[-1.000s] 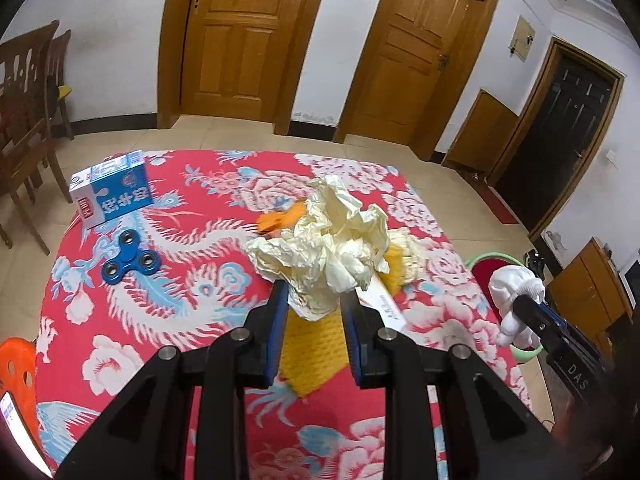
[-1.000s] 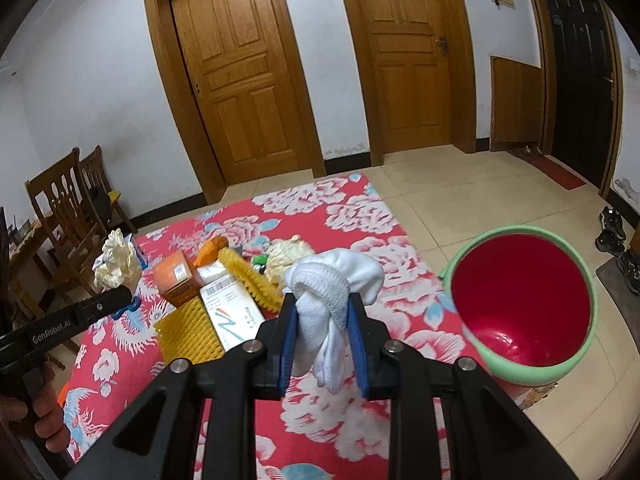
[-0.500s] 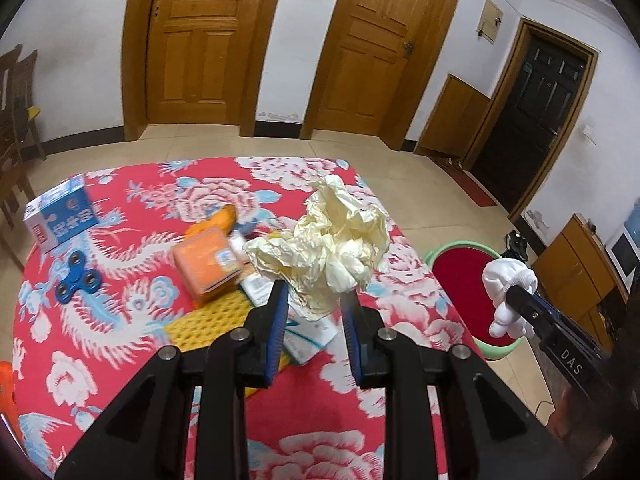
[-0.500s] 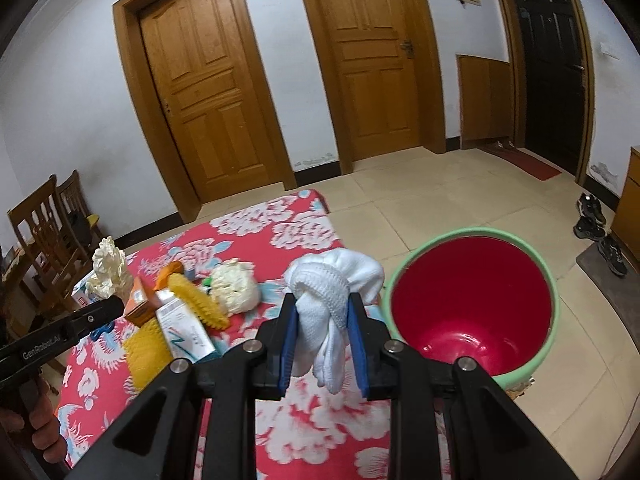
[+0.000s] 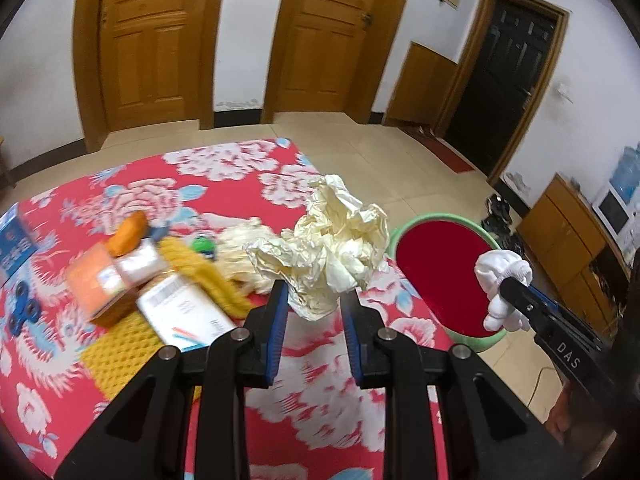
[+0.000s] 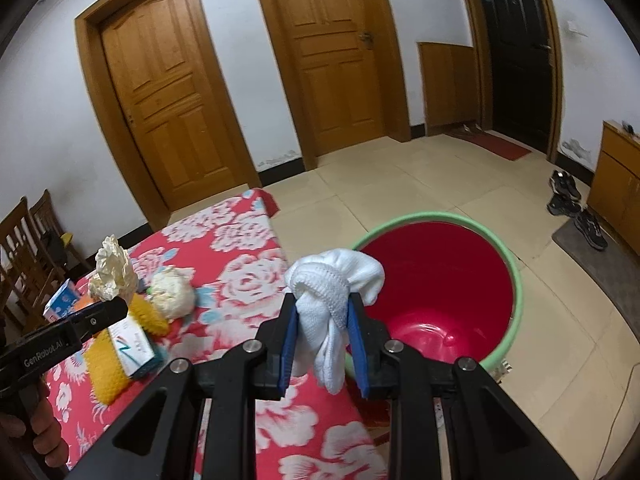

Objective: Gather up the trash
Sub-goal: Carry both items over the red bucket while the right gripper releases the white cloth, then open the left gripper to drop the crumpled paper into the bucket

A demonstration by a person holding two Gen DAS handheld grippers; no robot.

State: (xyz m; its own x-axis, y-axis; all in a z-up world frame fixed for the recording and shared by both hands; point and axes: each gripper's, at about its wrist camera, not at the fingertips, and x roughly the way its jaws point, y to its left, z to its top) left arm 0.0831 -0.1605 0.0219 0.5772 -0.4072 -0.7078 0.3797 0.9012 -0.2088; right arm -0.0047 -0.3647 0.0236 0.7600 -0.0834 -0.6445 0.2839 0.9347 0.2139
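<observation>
My left gripper is shut on a crumpled cream paper wad, held above the table's right part. The wad also shows in the right wrist view. My right gripper is shut on a knotted white cloth, held at the near rim of a red bucket with a green rim on the floor. The bucket and the white cloth also show in the left wrist view, right of the table.
The table has a red floral cloth. On it lie an orange box, a white box, a yellow brush, a yellow sponge mat, a cream ball, a blue spinner. Chairs stand left.
Both grippers have moved right toward the bucket with their loads. The bucket now looms larger under the right gripper. Both stay shut.
</observation>
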